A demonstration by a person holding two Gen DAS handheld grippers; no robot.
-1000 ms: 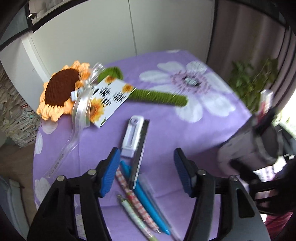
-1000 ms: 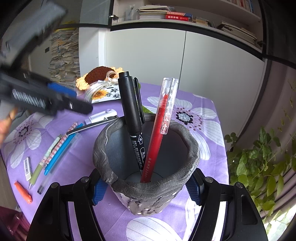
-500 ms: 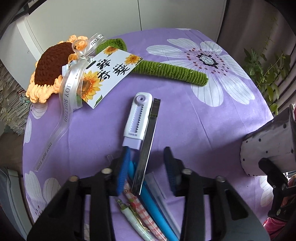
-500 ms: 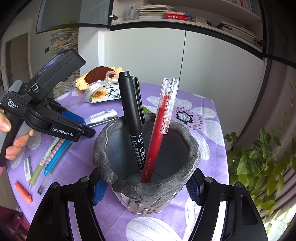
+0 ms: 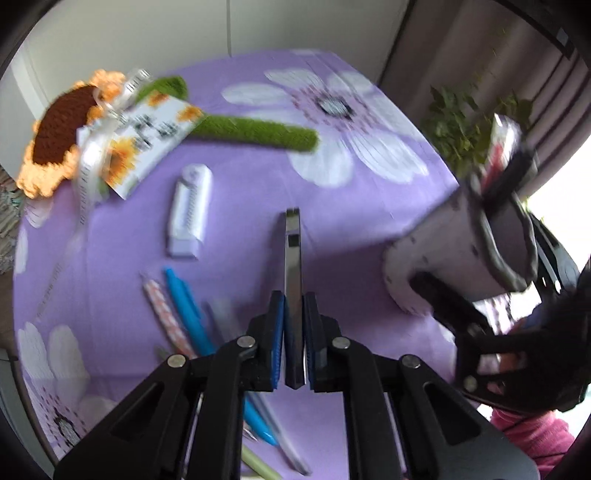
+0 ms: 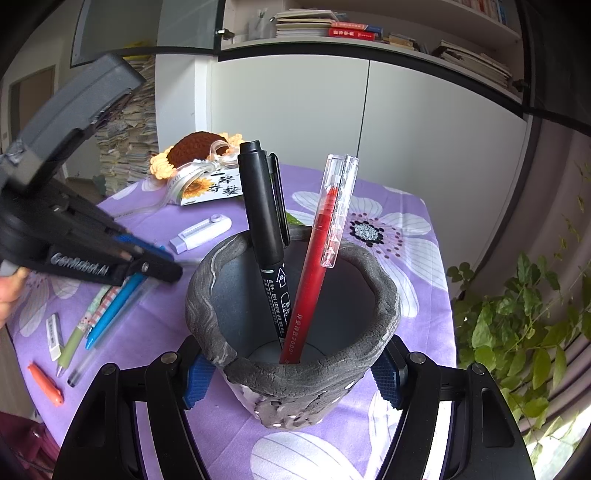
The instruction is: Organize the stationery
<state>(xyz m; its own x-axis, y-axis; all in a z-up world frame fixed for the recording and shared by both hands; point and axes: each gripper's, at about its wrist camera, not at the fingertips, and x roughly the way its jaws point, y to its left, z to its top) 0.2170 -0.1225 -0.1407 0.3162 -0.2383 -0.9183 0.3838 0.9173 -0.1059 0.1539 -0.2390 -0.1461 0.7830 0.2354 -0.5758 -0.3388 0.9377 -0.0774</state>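
The left gripper [image 5: 294, 334] has just clamped shut on the ruler [image 5: 293, 266]; the right gripper [image 6: 291, 373] grips the cup [image 6: 295, 332]. Next, carry the ruler into it.

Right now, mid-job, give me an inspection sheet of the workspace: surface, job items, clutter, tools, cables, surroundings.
Surface: purple floral tablecloth.
Job's things: grey pen holder contains black marker and red pen; thin metal strip; loose pens, white eraser, orange item, correction tape lying flat.
Clutter: crochet sunflower with card.
Tools: left tool shut on the metal strip; right tool clamps the pen holder.
Cables: nothing seen.
Surroundings: white cupboards, bookshelf, plant.
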